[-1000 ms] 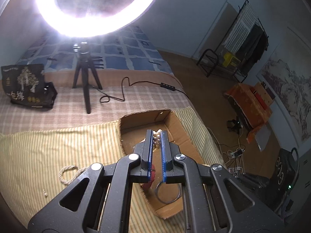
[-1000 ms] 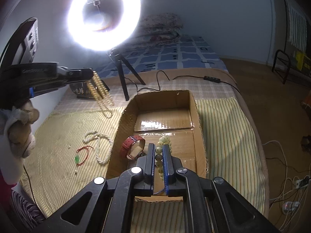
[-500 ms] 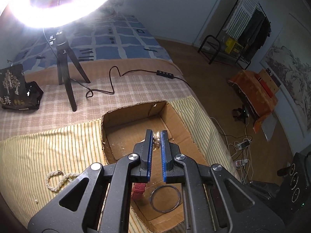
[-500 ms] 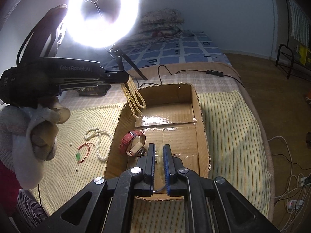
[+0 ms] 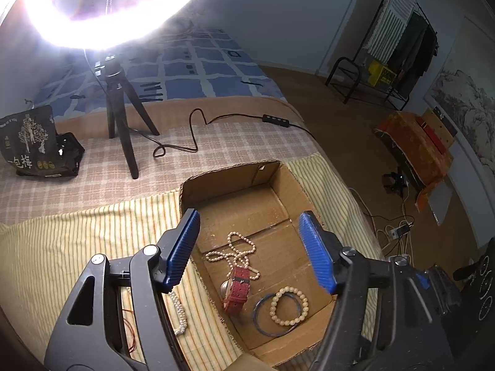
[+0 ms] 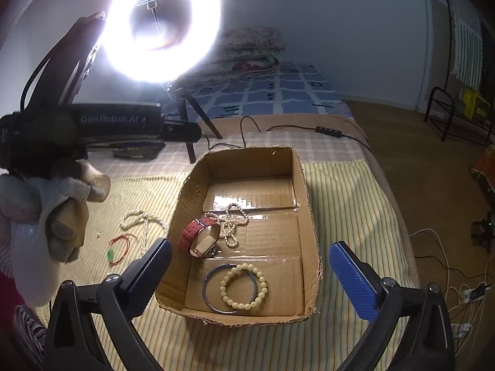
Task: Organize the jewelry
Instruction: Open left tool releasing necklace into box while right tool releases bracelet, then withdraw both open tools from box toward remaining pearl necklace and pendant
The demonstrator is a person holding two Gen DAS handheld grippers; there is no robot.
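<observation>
An open cardboard box (image 6: 309,216) (image 5: 297,185) lies on the striped cloth. Inside it lie a pearl necklace (image 6: 230,222) (image 5: 238,250), a red-strapped watch (image 6: 198,238) (image 5: 236,289), a blue bangle (image 6: 213,293) (image 5: 263,324) and a cream bead bracelet (image 6: 243,286) (image 5: 289,304). My left gripper (image 5: 250,247) is open and empty above the box; its body shows in the right wrist view (image 6: 117,123). My right gripper (image 6: 250,275) is open and empty over the box's near end. Another pearl necklace (image 6: 142,222) (image 5: 179,312) and a red cord with a green charm (image 6: 119,247) lie on the cloth left of the box.
A ring light (image 6: 161,24) on a black tripod (image 5: 120,123) stands behind the box, its cable (image 5: 191,136) trailing across the checked blanket. A black snack bag (image 5: 34,142) lies far left. The bed edge drops to the floor at right, with cables (image 6: 448,278) there.
Both grippers opened. The left one let the pearl necklace drop into the box, and the right one let the cream bead bracelet drop onto the blue bangle.
</observation>
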